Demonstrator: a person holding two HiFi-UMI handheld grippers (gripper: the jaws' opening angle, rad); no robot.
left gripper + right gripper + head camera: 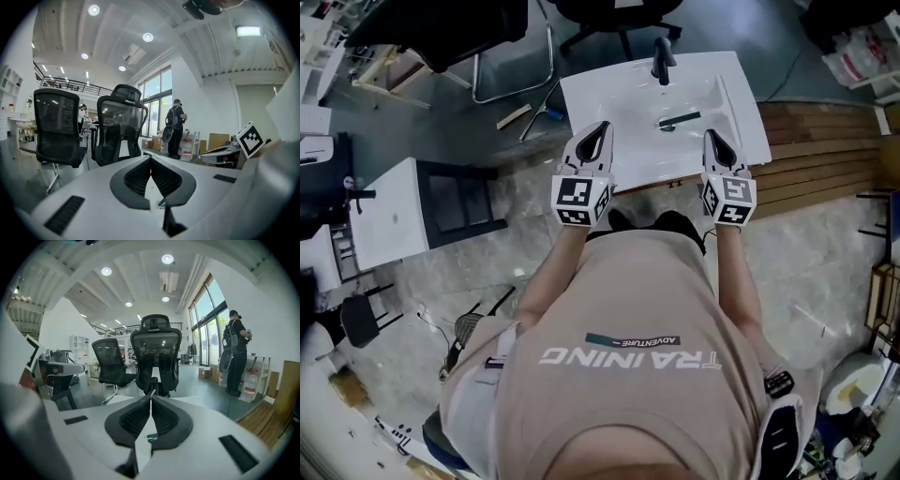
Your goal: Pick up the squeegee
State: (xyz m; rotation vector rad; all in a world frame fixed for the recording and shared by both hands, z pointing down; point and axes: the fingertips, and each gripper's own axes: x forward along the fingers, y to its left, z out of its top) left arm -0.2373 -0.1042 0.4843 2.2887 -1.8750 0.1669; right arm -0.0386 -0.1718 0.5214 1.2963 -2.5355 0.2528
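Squeegee (680, 120) lies in the white sink (600, 94) in head view, ahead of left gripper (598, 131) and nearer right gripper (713, 139); left gripper view: jaws together, empty; right gripper view: likewise; unless opened, either would probably shove the squeegee rather than grasp it.

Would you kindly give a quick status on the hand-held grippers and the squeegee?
Left hand-held gripper and right hand-held gripper shut, empty. Squeegee lying in sink, untouched. Nothing between.

faucet (662, 58) rises near squeegee (680, 120) in sink (600, 98)
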